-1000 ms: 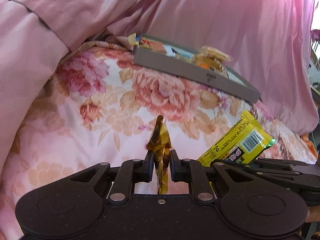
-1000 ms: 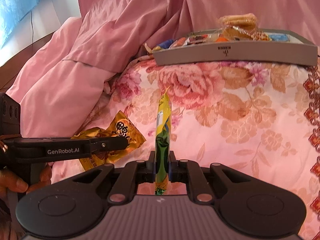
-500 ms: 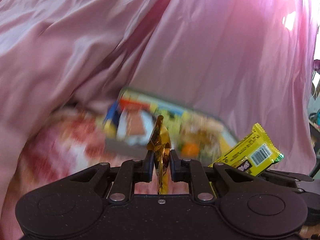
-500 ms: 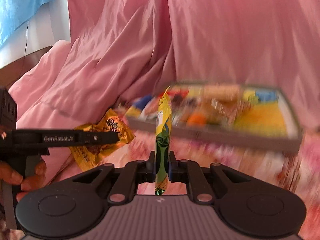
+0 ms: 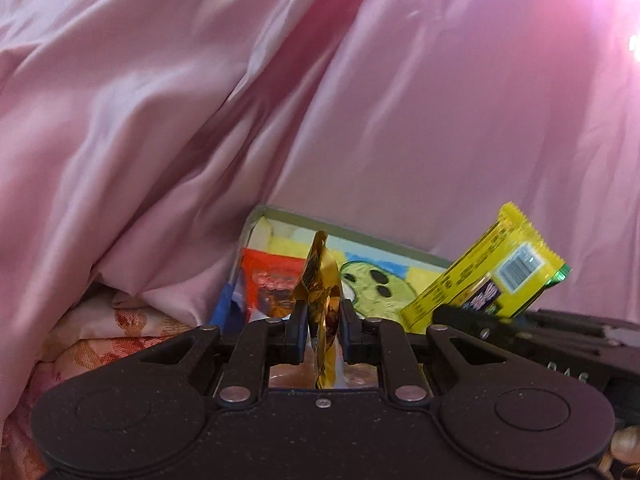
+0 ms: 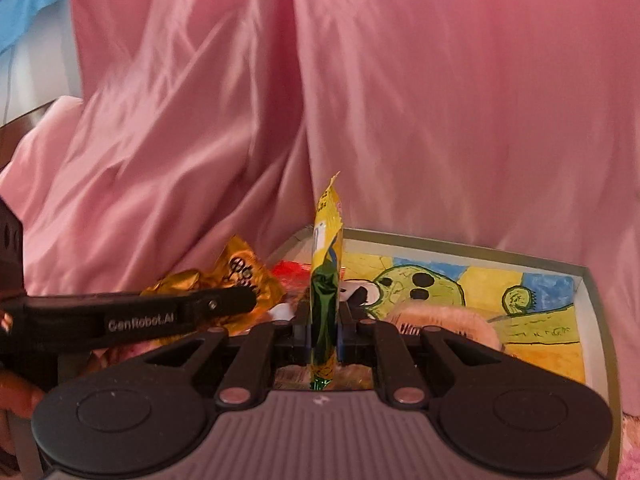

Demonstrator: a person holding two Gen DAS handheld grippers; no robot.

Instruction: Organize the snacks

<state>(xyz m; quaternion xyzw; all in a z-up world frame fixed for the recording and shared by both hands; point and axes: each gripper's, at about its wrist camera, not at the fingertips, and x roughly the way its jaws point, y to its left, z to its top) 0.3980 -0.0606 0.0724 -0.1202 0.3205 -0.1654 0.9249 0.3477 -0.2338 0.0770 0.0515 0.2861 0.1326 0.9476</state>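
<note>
My left gripper [image 5: 323, 312] is shut on a crinkled gold snack packet [image 5: 322, 280], held edge-on above the near end of the grey box [image 5: 360, 236]. In the right wrist view that gold packet [image 6: 240, 276] shows at the left, pinched by the left gripper [image 6: 250, 300]. My right gripper [image 6: 324, 320] is shut on a yellow-and-green snack bar [image 6: 326, 264], upright between the pads. In the left wrist view this bar [image 5: 492, 276] hangs over the box's right part. The box [image 6: 592, 312] has a yellow, blue and green cartoon drawing on its floor and holds a red packet [image 5: 272, 276] and a round biscuit pack [image 6: 440, 316].
Pink satin curtain cloth [image 6: 400, 100] hangs close behind the box and folds down on its left [image 5: 120, 160]. A floral bedcover [image 5: 104, 336] lies under the box at the lower left. A hand [image 6: 20, 396] holds the left gripper's handle.
Both grippers moved forward and upward from over the floral cover to above the box, which now fills the lower view. Each packet stayed clamped.
</note>
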